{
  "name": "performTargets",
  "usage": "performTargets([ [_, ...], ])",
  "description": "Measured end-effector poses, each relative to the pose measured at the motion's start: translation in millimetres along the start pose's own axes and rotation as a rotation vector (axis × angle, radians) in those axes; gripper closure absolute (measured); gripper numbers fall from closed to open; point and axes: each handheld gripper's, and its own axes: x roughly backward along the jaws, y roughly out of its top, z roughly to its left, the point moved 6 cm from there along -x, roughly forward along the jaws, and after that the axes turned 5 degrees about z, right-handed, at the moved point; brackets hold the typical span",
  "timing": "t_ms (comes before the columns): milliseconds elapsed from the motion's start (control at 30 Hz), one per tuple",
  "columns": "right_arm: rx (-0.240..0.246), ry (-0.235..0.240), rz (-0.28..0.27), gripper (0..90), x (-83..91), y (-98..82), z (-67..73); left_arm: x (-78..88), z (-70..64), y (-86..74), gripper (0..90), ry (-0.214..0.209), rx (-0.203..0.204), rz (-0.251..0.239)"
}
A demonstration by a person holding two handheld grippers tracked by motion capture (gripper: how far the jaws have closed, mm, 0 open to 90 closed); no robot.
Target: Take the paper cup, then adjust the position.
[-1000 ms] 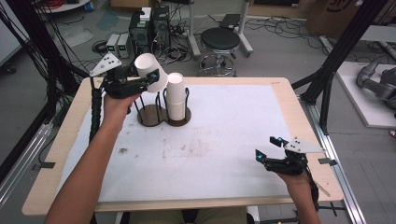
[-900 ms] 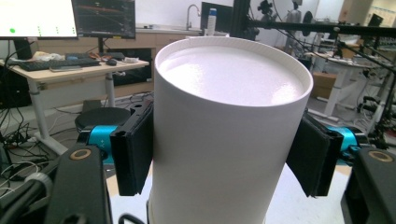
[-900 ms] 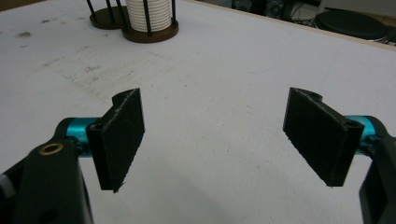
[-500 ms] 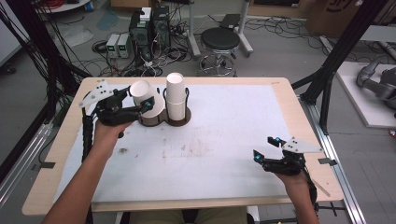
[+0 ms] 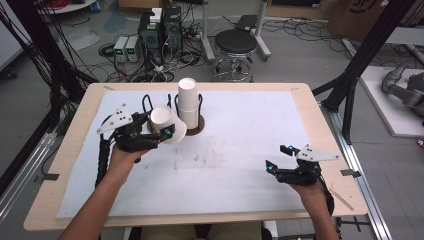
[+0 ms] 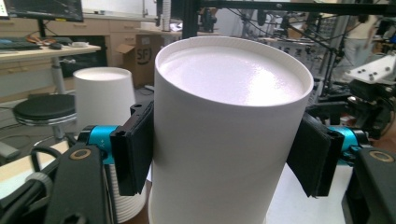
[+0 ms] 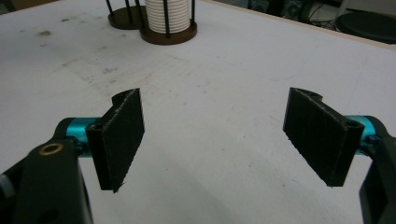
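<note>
White cloth covers the wooden table (image 5: 320, 120), where a stack of paper cups (image 5: 187, 102) stands in a dark wire holder (image 5: 196, 131) near the far edge. The left hand-held gripper (image 5: 162, 134) clamps its black pads on a single white paper cup (image 5: 167, 123), tilted just beside that stack. Near the front right corner, the right hand-held gripper (image 5: 278, 157) hovers, jaws wide apart around nothing.

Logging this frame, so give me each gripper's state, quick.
Left gripper: shut on a white paper cup.
Right gripper: open, holding nothing.
</note>
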Motion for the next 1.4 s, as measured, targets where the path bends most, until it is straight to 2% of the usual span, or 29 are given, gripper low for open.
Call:
performTargets([
  [200, 0.014, 0.032, 0.014, 20.9, -4.1, 1.2, 7.1, -7.2, -8.8, -11.5, 31.3, -0.029, 0.004, 0.017],
  [700, 0.031, 0.096, 0.001, 20.2, -9.0, 9.7, 20.2, -25.3, -24.1, -20.0, 31.3, -0.095, 0.011, 0.035],
  [900, 0.064, 0.155, -0.014, 20.1, -13.4, 17.6, 35.0, -35.0, -35.8, -24.8, 31.2, -0.146, 0.000, 0.043],
  [1000, 0.068, 0.176, -0.014, 20.1, -15.1, 19.7, 39.6, -37.9, -39.2, -25.5, 31.3, -0.159, -0.005, 0.050],
  [1200, 0.090, 0.244, -0.006, 20.2, -27.3, 25.2, 54.0, -47.5, -51.5, -24.3, 31.2, -0.198, -0.018, 0.049],
  [1233, 0.090, 0.244, -0.006, 20.2, -27.3, 25.2, 54.0, -49.2, -53.9, -24.4, 31.2, -0.205, -0.021, 0.052],
  [1267, 0.099, 0.265, -0.011, 20.2, -30.2, 28.4, 58.9, -51.4, -56.3, -24.5, 31.3, -0.210, -0.021, 0.052],
  [1333, 0.105, 0.274, -0.016, 20.2, -31.7, 30.3, 61.4, -55.6, -60.8, -25.1, 31.3, -0.223, -0.023, 0.056],
  [1367, 0.112, 0.299, -0.019, 20.1, -34.2, 33.3, 67.1, -59.5, -64.5, -25.8, 31.3, -0.238, -0.029, 0.064],
  [1400, 0.112, 0.299, -0.019, 20.1, -34.2, 33.3, 67.1, -59.5, -64.5, -25.8, 31.3, -0.238, -0.029, 0.064],
])
